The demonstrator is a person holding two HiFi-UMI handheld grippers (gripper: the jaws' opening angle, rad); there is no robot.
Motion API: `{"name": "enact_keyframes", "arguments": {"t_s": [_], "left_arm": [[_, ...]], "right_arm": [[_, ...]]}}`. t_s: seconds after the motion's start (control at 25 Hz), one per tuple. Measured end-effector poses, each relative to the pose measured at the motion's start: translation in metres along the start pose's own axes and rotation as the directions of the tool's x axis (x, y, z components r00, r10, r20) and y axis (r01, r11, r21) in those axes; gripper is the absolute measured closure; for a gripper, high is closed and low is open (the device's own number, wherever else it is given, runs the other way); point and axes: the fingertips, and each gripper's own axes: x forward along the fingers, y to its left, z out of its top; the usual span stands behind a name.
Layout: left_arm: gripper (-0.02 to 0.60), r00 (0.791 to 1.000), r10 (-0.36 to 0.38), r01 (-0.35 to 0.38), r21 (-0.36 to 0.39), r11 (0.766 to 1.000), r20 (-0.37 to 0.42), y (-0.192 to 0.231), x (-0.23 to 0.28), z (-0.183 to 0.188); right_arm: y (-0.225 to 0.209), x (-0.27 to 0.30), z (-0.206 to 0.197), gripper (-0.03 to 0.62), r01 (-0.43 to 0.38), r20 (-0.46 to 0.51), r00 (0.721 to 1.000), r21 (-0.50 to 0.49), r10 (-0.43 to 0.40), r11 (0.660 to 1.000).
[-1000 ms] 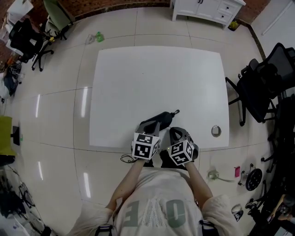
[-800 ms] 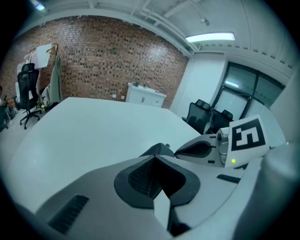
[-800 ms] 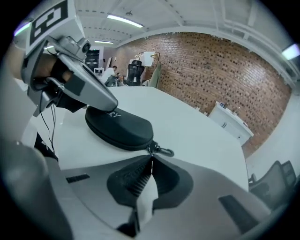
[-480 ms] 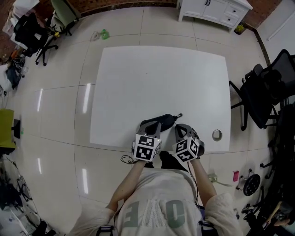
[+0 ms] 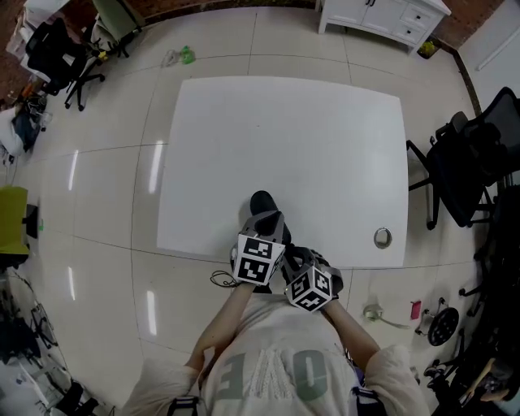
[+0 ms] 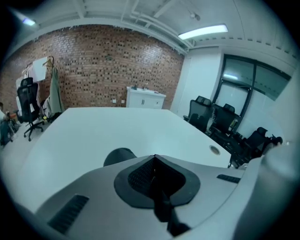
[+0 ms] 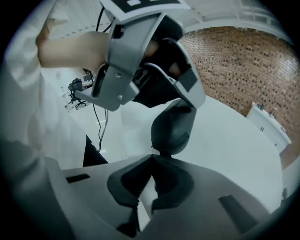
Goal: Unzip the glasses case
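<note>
A black glasses case lies near the front edge of the white table, its rounded end pointing away from me. My left gripper reaches over the case's near part and is shut, pinching it. From the left gripper view only the far end of the case shows past the closed jaws. My right gripper sits just right of the left one, closer to my body. In the right gripper view its jaws are shut at the case's near tip, where a thin zipper pull runs in. The left gripper hangs above.
A round cable hole sits in the table's front right corner. Black office chairs stand to the right, a white cabinet stands beyond the table, and a cable loops on the floor at the front edge.
The right gripper has swung back toward my body and to the left. The case has turned from lying crosswise to pointing away. The left gripper has stayed put.
</note>
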Motion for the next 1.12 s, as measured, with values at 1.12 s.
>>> {"name": "enact_keyframes", "arguments": {"t_s": [1.12], "left_arm": [[0.577,0.995,-0.058,0.066,-0.103,0.992,0.075,-0.006,0.023,0.004]], "right_arm": [[-0.138,0.002,0.016,0.594,0.240,0.042,0.970,-0.080,-0.238,0.967]]}}
